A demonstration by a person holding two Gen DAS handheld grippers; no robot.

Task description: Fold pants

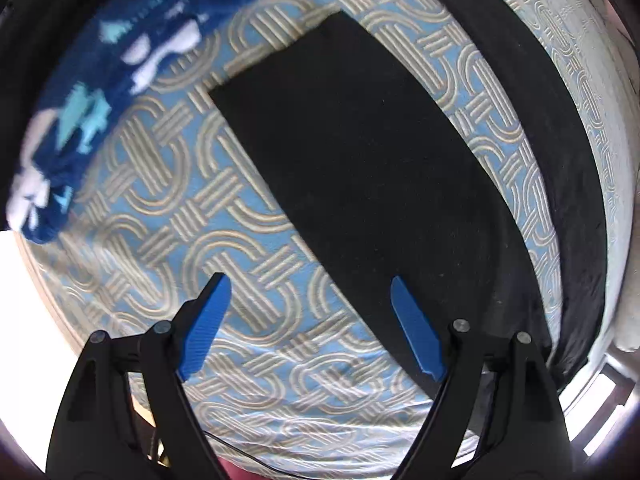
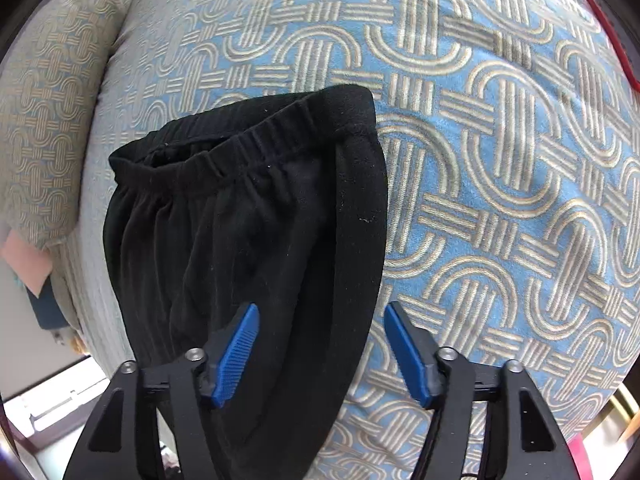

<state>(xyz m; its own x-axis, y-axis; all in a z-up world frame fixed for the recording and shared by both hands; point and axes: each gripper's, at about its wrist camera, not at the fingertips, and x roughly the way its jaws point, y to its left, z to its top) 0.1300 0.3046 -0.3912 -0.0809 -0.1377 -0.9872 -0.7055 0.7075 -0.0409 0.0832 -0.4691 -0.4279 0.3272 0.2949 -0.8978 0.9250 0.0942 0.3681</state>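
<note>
Pants point(image 1: 352, 168): black, lying flat on the bed; in the left wrist view a leg stretches away from the camera to a squared hem end, with a second dark band of cloth running along the right side.
Waistband point(image 2: 248, 136): seen in the right wrist view, elastic and gathered, its opening facing away from the camera toward the pillow side; the folded side edge runs down the right of the garment.
Left gripper point(image 1: 310, 330): released, blue pads spread wide, nothing between them; its right pad overlaps the near edge of the pants in the view, its left pad is over bare cover. Whether it touches the cloth cannot be told.
Right gripper point(image 2: 320, 354): released, pads wide apart, straddling the side edge of the pants below the waistband; contact cannot be told.
Bed point(image 2: 500, 160): covered in blue cloth with a beige interlocking loop pattern.
Pillow point(image 2: 48, 92): same pattern, at the far left of the right wrist view.
Blanket point(image 1: 120, 80): dark blue fleece with white and light blue shapes, bunched beside the pants, apart from them.
</note>
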